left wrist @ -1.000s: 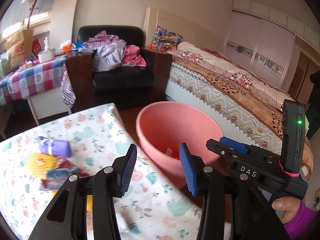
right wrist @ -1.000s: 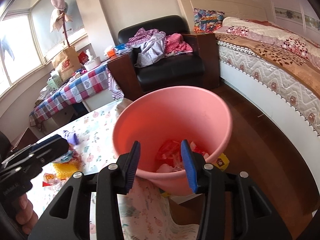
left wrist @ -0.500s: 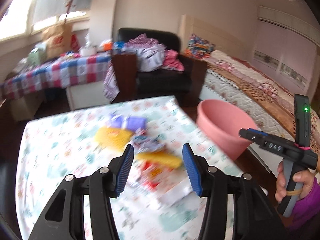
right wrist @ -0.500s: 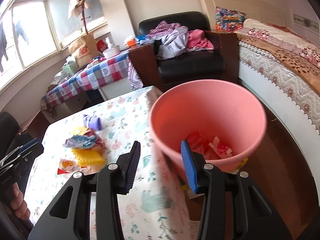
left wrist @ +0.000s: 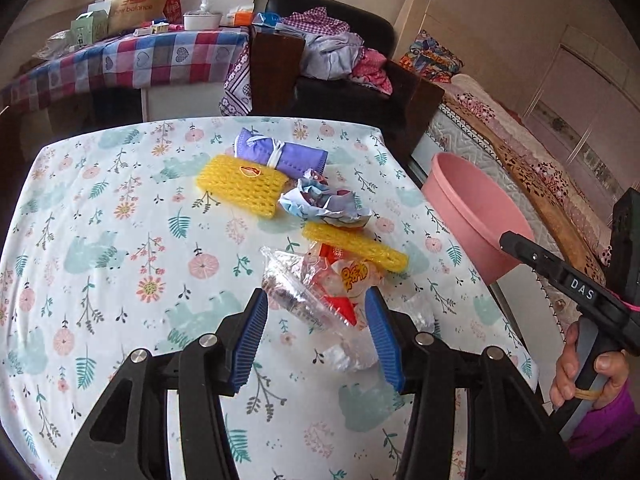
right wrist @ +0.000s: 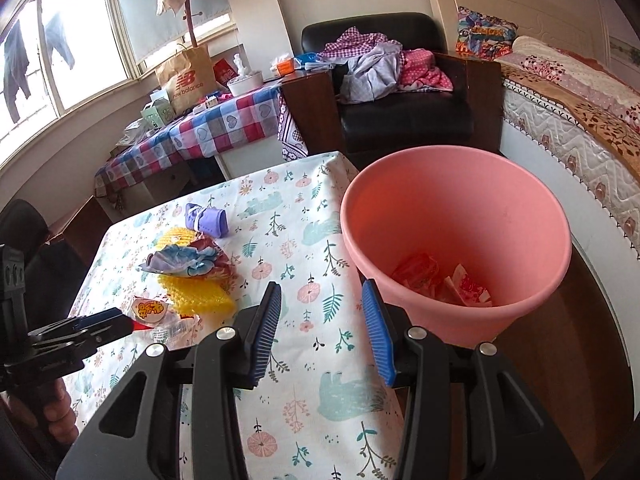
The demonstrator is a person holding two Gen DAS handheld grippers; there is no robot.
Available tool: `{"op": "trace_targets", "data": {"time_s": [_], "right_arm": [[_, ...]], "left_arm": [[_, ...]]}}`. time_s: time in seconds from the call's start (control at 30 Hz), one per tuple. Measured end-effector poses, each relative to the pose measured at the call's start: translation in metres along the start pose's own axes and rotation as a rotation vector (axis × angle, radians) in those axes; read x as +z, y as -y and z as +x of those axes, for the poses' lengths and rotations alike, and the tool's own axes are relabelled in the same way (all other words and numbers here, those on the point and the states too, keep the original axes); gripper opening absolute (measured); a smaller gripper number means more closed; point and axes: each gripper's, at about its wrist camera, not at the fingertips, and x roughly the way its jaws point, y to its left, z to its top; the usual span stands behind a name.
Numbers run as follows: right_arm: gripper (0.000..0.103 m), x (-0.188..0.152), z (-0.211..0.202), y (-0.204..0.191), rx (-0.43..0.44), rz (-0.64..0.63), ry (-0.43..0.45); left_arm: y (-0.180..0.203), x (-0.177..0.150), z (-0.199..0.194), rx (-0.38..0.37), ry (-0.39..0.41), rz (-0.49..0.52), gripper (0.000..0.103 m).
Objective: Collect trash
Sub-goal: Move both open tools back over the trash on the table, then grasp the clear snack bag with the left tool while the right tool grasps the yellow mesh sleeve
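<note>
On the floral tablecloth (left wrist: 100,240) lies a heap of trash: a clear and red snack wrapper (left wrist: 320,284), two yellow foam nets (left wrist: 240,184) (left wrist: 356,246), crumpled blue-white paper (left wrist: 320,200) and a purple roll (left wrist: 280,152). My left gripper (left wrist: 316,332) is open just above the cloth, with the snack wrapper between its blue pads but not pressed. My right gripper (right wrist: 320,328) is open and empty over the table's right edge. Its right finger is close to the rim of the pink bin (right wrist: 460,220). Red and white wrappers (right wrist: 440,280) lie inside the bin.
The pink bin (left wrist: 472,208) stands on the floor off the table's right side, next to the bed (right wrist: 580,128). Behind the table are a black armchair (right wrist: 400,112) piled with clothes and a checkered side table (left wrist: 140,56) with a paper bag.
My left gripper has swung left from the bin and come down over the trash heap, so the snack wrapper now lies between its pads. The right gripper has shifted left, off the bin's rim.
</note>
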Motion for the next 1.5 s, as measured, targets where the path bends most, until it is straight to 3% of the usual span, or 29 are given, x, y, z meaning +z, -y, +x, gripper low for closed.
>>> {"op": "trace_targets", "data": {"time_s": [0.13, 0.17, 0.23, 0.4, 0.73, 1.07, 1.4, 1.43, 1.5], "right_arm": [[0.043, 0.0, 0.002, -0.007, 0.016, -0.019, -0.009], [0.043, -0.001, 0.002, -0.01, 0.021, -0.034, -0.009], [0.043, -0.002, 0.001, -0.016, 0.028, -0.054, -0.008], [0.043, -0.004, 0.004, -0.028, 0.047, -0.086, -0.02], [0.043, -0.001, 0.01, -0.052, 0.09, -0.135, -0.038], [0.043, -0.007, 0.031, -0.112, 0.262, -0.265, -0.124], [0.043, -0.015, 0.056, -0.138, 0.262, -0.335, -0.189], [0.042, -0.016, 0.057, -0.139, 0.26, -0.336, -0.19], [0.029, -0.017, 0.059, -0.139, 0.239, -0.345, -0.192]], "left_arm": [[0.006, 0.001, 0.009, 0.024, -0.013, 0.013, 0.047], [0.005, 0.001, 0.01, 0.026, -0.017, 0.013, 0.044], [0.001, 0.001, 0.01, 0.022, -0.023, -0.004, 0.024], [-0.01, -0.001, 0.005, 0.024, -0.011, -0.032, 0.015], [-0.028, 0.002, -0.022, 0.084, 0.074, -0.034, 0.013], [-0.046, -0.001, -0.031, 0.092, 0.089, -0.066, 0.013], [-0.05, -0.004, -0.033, 0.078, 0.094, -0.069, 0.013], [-0.05, -0.004, -0.033, 0.077, 0.096, -0.069, 0.013], [-0.051, -0.004, -0.034, 0.076, 0.096, -0.071, 0.013]]}}
